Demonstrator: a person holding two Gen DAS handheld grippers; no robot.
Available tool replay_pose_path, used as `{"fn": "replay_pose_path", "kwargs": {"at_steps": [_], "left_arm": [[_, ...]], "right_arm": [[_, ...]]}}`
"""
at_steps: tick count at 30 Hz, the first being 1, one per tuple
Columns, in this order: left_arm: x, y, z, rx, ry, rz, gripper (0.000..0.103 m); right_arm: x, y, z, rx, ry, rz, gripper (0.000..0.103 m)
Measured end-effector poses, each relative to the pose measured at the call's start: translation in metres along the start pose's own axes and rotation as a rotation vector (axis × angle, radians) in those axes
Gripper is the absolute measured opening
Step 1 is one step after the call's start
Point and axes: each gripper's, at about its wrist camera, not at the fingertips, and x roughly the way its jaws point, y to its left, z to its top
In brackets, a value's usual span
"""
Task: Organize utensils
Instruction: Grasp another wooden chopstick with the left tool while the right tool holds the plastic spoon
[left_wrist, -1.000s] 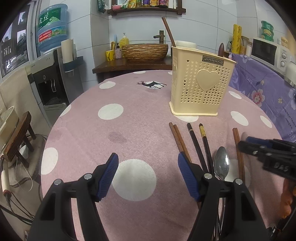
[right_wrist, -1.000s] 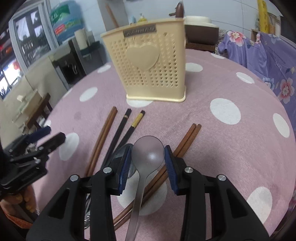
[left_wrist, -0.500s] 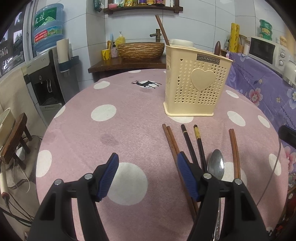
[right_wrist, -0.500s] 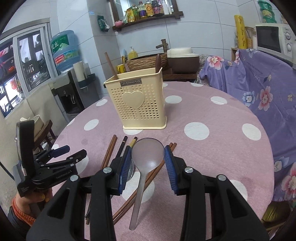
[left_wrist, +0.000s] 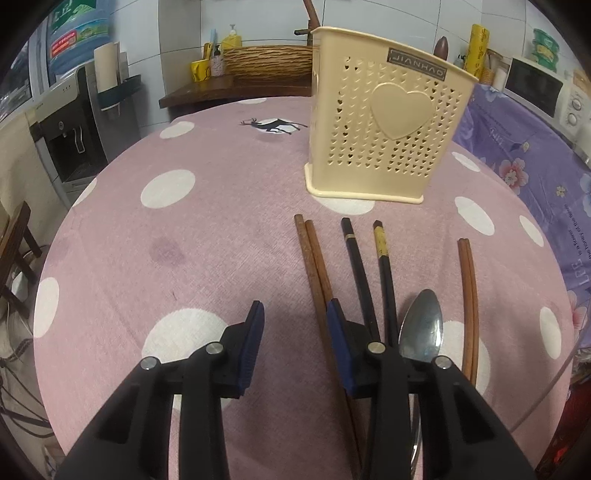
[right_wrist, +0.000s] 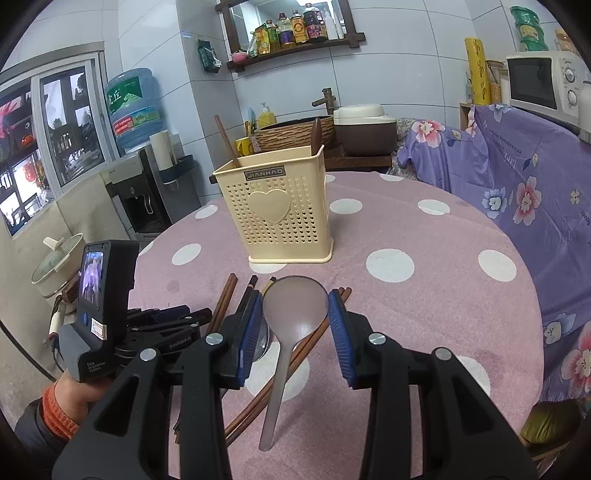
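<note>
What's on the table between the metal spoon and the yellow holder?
Two black chopsticks lie between the spoon and the holder, seen in the left wrist view.

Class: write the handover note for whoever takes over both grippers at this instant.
Right gripper: shut on the translucent spoon, lifted above the table.
Left gripper: jaws closing, nothing between them, beside the brown chopsticks.
On the table: black chopsticks, metal spoon, another brown pair.
Done: two utensils already stand in the holder.
Left: the held spoon, then the rest.
</note>
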Motion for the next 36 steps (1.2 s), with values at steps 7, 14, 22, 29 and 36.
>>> {"fn": "replay_pose_path", "kwargs": {"at_steps": [7,14,22,29,36], "left_arm": [[0.004,-0.004,-0.002,0.005,0.015,0.016,0.033],[0.009,-0.005,0.000,0.016,0.035,0.020,0.033],[0.032,-0.008,0.029,0.047,0.055,0.063,0.029],[0.043,-0.013,0.044,0.040,0.056,0.088,0.009],[0.043,-0.014,0.042,0.036,0.033,0.090,0.008]], "right_arm": [[0.001,0.001,-0.001,-0.004,-0.003,-0.003,0.037],[0.001,0.001,-0.001,-0.001,-0.001,-0.003,0.037],[0.003,0.001,-0.001,-0.004,0.005,-0.009,0.037],[0.006,0.004,-0.001,0.001,0.007,-0.017,0.037],[0.007,0.004,0.000,0.003,0.010,-0.020,0.037]]}}
